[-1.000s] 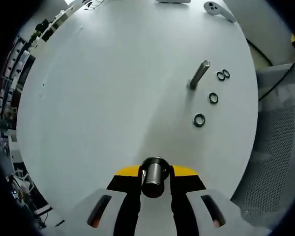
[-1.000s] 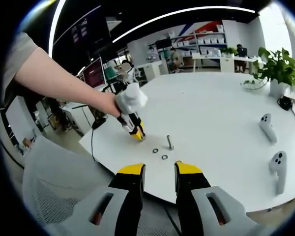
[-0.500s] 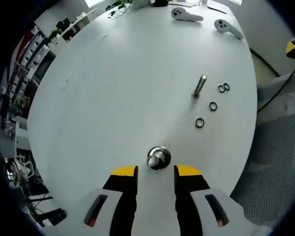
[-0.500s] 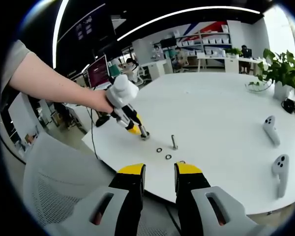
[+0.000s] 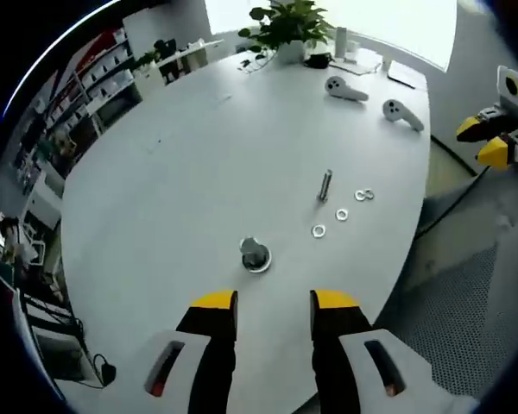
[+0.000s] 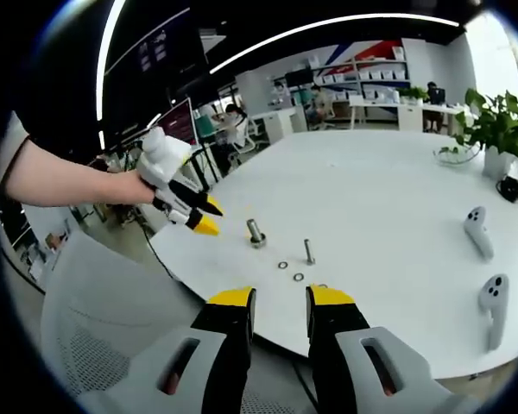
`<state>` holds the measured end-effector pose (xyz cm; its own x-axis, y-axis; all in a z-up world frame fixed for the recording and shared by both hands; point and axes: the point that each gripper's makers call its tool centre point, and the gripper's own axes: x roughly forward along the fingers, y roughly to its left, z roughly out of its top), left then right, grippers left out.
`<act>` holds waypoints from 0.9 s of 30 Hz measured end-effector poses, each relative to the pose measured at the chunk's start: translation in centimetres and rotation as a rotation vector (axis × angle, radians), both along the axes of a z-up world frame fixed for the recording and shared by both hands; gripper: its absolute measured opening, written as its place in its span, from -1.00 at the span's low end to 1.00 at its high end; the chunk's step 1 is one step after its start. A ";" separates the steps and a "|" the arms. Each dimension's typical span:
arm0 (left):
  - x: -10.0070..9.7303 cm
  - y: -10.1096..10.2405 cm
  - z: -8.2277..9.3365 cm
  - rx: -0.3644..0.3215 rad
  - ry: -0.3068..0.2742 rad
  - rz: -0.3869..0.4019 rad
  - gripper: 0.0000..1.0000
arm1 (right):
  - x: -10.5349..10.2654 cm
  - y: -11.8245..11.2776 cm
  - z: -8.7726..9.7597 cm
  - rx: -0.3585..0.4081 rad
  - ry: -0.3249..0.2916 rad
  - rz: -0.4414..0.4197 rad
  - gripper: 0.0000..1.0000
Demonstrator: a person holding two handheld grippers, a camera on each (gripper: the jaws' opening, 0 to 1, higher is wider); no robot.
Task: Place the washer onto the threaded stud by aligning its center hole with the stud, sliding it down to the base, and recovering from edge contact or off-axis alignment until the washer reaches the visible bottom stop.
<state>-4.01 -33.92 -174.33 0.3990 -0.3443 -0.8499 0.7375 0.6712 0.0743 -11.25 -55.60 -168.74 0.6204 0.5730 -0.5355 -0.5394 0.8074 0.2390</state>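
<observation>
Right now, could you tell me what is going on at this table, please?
A person holds a hand-held gripper in each hand over a white table. Both are open and empty: the left hand-held gripper and the right hand-held gripper. A threaded stud stands upright on its base near the table edge. A second stud stands further along, with loose washers lying beside it. No washer is on a stud yet.

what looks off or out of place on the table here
Nothing is spilled or damaged. One oddity: two fasteners stand on the white table, a wide-based stud and a slimmer threaded stud, and neither carries a washer. The washers lie loose beside the slimmer one. Both grippers are empty and open.
</observation>
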 end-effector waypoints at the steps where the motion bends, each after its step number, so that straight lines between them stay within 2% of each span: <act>1: -0.5 0.1 0.3 -0.011 -0.008 0.004 -0.37 | 0.0 0.1 0.0 -0.001 -0.001 0.007 -0.48; 4: -1.9 0.8 1.2 -0.064 -0.012 0.076 -0.35 | -0.1 0.3 0.1 -0.001 -0.003 0.018 -0.48; 7: -3.4 1.4 2.5 -0.151 -0.041 0.148 -0.34 | 0.0 0.1 0.0 -0.002 -0.003 0.010 -0.48; 11: -5.5 2.6 3.1 -0.158 -0.041 0.164 -0.32 | 0.0 0.0 -0.1 -0.007 0.004 0.002 -0.48; 15: -6.6 2.9 4.6 -0.192 -0.077 0.182 -0.30 | -0.1 -0.1 -0.4 -0.019 0.014 0.005 -0.48; 17: -7.4 3.0 4.7 -0.171 -0.084 0.169 -0.27 | -0.2 -0.2 -0.7 -0.032 0.026 0.003 -0.48; 18: -7.9 3.0 4.7 -0.138 -0.103 0.128 -0.26 | -0.2 -0.3 -0.8 -0.037 0.031 0.001 -0.48; 19: -8.3 2.9 4.8 -0.137 -0.105 0.124 -0.27 | -0.2 -0.4 -0.9 -0.041 0.034 -0.002 -0.48; 21: -8.9 2.7 4.8 -0.185 -0.102 0.149 -0.27 | -0.1 -0.5 -0.8 -0.036 0.033 -0.013 -0.48; 23: -9.7 2.5 4.4 -0.250 -0.059 0.201 -0.27 | -0.1 -0.6 -0.8 -0.034 0.033 -0.017 -0.48; 27: -10.9 2.6 3.8 -0.234 -0.064 0.181 -0.27 | -0.5 -0.4 -1.6 -0.077 0.058 0.005 -0.48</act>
<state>-14.94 -31.31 -170.48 0.5219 -0.4463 -0.7270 0.6030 0.7958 -0.0556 -11.76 -55.99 -170.32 0.5840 0.5320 -0.6131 -0.5309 0.8217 0.2073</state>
